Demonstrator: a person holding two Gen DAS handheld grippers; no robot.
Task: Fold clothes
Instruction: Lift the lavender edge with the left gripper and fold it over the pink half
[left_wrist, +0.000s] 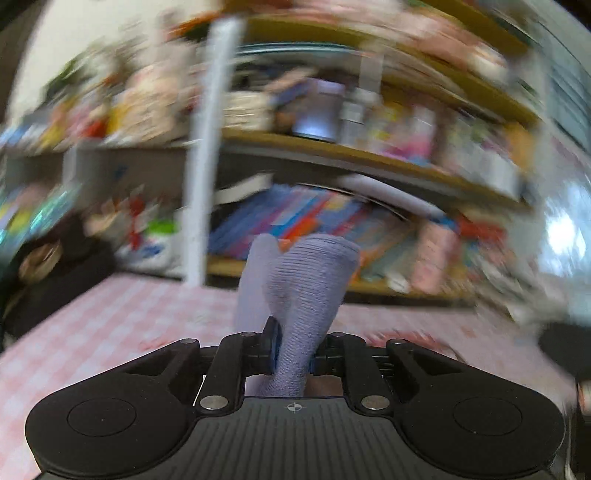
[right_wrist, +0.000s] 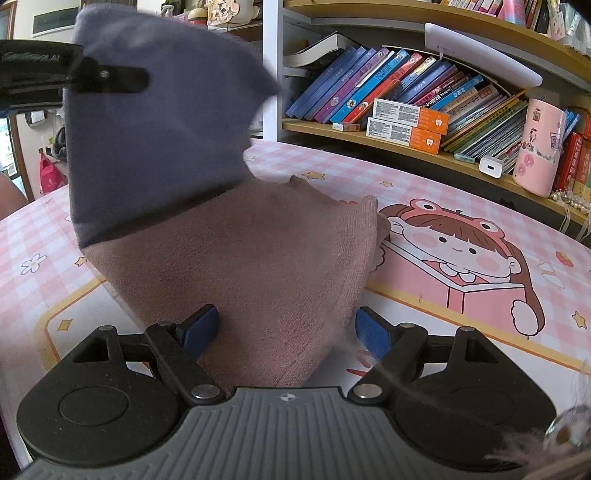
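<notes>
- My left gripper (left_wrist: 293, 354) has its jaws clenched on the purple end of the sock (right_wrist: 236, 258), lifting it above the bench (right_wrist: 443, 192) to carry it over for the fold.
- My right gripper (right_wrist: 284, 332) has its jaws released, straddling the sock's brown end without pinching it.

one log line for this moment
left gripper: shut on purple cloth, lifted | right gripper: open around brown cloth | table: pink checked

Ribbed knit sock (left_wrist: 295, 295) — glossy tablecloth (right_wrist: 461, 192)
</notes>
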